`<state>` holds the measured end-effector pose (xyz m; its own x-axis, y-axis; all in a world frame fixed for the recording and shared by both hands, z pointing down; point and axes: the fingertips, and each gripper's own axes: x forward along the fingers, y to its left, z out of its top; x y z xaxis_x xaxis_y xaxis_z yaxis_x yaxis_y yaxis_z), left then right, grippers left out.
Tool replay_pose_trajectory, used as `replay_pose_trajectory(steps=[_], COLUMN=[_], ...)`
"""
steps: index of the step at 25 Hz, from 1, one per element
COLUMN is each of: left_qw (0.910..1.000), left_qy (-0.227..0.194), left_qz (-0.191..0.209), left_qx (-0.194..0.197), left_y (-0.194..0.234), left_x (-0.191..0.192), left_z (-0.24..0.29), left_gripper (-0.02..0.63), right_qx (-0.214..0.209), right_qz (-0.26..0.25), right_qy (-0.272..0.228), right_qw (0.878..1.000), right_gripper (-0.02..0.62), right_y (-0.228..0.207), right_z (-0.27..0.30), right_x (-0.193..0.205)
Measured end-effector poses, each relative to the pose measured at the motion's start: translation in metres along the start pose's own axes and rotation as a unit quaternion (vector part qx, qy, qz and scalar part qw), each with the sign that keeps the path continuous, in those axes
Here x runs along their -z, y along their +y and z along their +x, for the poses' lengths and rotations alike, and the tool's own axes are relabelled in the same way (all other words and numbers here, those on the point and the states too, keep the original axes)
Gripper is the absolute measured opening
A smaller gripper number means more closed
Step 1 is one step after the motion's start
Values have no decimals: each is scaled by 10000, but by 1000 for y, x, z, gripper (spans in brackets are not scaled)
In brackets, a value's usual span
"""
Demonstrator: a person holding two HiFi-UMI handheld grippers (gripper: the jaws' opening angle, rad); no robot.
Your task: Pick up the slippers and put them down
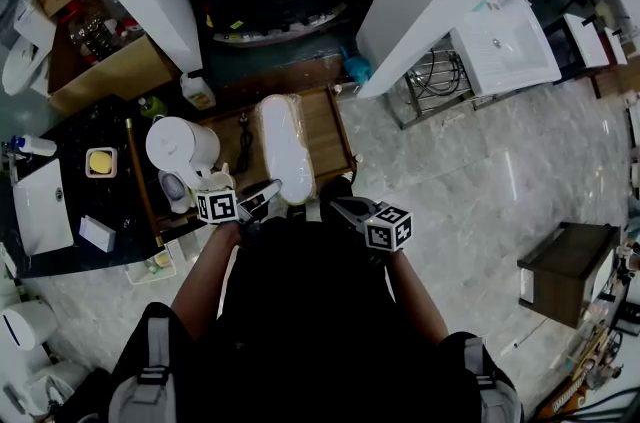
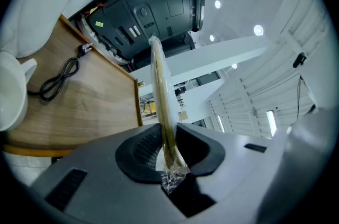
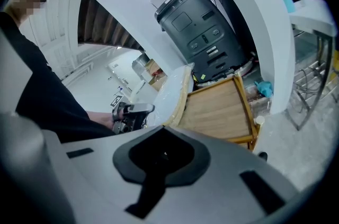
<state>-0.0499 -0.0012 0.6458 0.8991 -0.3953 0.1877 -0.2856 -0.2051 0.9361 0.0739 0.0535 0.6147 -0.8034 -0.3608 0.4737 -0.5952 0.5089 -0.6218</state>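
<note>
Slippers, white with a tan sole edge and sealed in clear plastic wrap, lie lengthwise over the low wooden bench, their near end reaching back to the person. The left tool is clamped on that near end. In the left gripper view the pack runs edge-on up from between the ribbed black pads, with crinkled plastic bunched at the bite. The right tool hangs just right of the slippers, apart from them. In the right gripper view its jaws are together with nothing between them. A white kettle and a coiled black cable sit on the bench's left part. A dark grey machine stands beyond the bench.
</note>
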Motion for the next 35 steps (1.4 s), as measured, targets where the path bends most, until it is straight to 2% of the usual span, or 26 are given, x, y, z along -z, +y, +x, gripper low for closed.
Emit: replay_pose_trajectory(steps=[11, 25, 35], left_qw=[9999, 9989, 9981], left_qy=[49, -150, -40], left_qz=[-135, -411, -513], left_qx=[-30, -142, -339], left_y=[16, 44, 68], left_x=[9, 10, 10], left_z=[3, 3, 9], left_gripper=[84, 84, 86], right_qx=[109, 232, 235], right_qz=[24, -141, -15], right_qy=[148, 415, 428], right_qw=[9998, 9988, 9988], right_gripper=[8, 8, 8], right_y=[0, 1, 0], right_z=[-2, 0, 2], right_x=[11, 14, 14])
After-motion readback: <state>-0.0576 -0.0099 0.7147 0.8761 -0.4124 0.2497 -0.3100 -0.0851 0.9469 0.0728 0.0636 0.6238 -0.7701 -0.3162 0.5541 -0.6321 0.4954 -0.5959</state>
